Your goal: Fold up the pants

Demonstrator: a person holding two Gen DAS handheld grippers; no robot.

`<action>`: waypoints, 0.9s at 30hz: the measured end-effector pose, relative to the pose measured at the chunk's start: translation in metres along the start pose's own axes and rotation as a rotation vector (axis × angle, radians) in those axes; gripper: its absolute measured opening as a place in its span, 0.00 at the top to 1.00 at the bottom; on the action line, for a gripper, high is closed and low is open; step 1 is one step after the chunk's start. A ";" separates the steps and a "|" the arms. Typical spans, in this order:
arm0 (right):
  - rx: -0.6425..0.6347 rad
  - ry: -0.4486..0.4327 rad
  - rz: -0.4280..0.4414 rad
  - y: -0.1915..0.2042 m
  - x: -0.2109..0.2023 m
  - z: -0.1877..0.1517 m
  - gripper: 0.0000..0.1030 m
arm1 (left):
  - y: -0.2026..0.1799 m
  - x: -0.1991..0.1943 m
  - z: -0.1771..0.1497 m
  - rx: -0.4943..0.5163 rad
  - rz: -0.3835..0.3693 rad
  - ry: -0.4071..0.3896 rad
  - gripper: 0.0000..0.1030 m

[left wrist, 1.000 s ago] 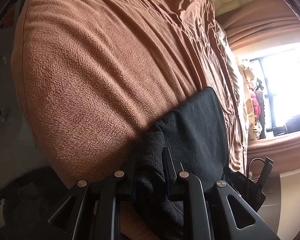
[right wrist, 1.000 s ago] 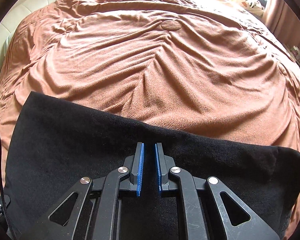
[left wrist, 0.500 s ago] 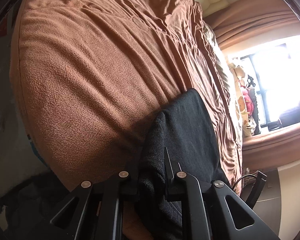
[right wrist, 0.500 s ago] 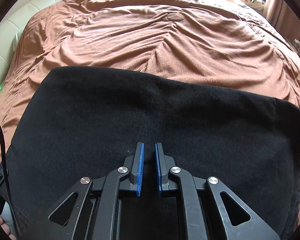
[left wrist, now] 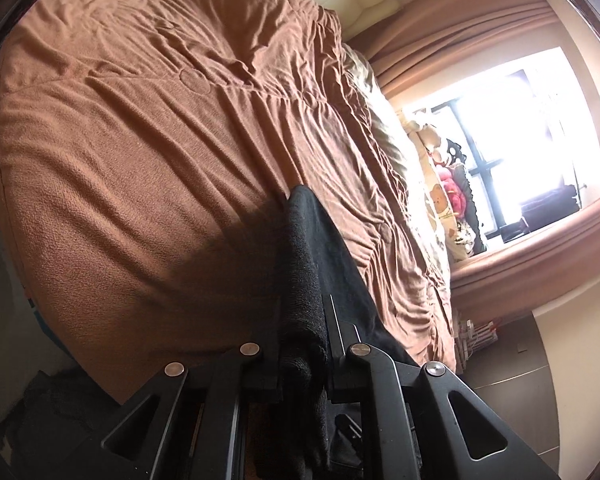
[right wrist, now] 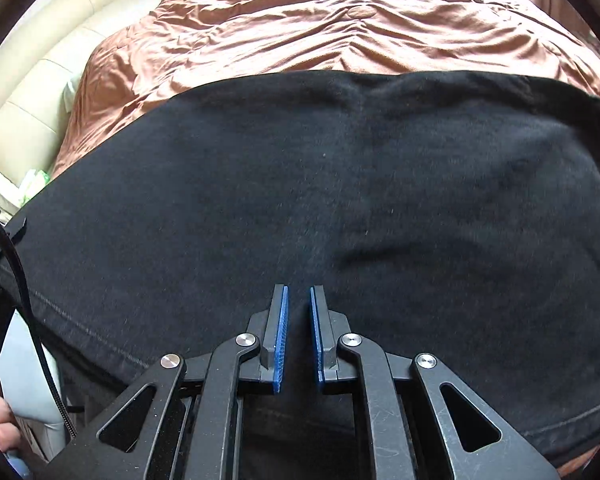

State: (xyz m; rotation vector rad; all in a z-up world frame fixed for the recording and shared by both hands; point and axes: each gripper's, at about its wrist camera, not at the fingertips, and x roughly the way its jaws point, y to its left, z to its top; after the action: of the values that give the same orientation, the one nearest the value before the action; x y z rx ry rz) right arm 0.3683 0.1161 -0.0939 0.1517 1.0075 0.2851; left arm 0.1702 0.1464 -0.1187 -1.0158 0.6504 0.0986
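1. The pants [right wrist: 340, 184], black and soft, are held up over a bed [left wrist: 140, 160] covered in a brown blanket; in the right wrist view they are seen spread wide as a broad dark panel that hides the near half of the bed.

2. In the left wrist view the left gripper [left wrist: 302, 344] is seen clamped on a bunched edge of the pants, with thick cloth filling the space between its fingers. The edge is pinched this way, it is judged, so that the cloth can be lifted clear of the bed and carried over.

3. The right gripper [right wrist: 298, 332] is closed as far as it goes, though a narrow slit is seen between its blue pads [right wrist: 281, 328]. Dark cloth lies in and behind that slit, but whether a thin layer is actually pinched cannot be told from the view.

4. From the left gripper the cloth is seen running away as a narrow taut strip towards the bed, which suggests the pants are stretched between two held points so that the fold stays flat.

5. The step in hand is judged to be the carrying of a held edge across for a fold; the pants are not yet laid down.

6. A window [left wrist: 512, 128] and stuffed toys [left wrist: 448, 184] lie beyond the far side of the bed, well apart from the work.
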 end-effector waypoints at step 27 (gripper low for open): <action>0.197 -0.256 0.126 -0.120 -0.149 -0.089 0.93 | -0.174 0.018 -0.074 0.365 -0.162 0.067 0.86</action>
State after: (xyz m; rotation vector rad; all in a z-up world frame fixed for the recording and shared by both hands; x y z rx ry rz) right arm 0.2374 -0.0438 -0.0505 0.4212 0.7716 0.2735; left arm 0.2148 -0.0117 -0.0232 -0.7168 0.6173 -0.1912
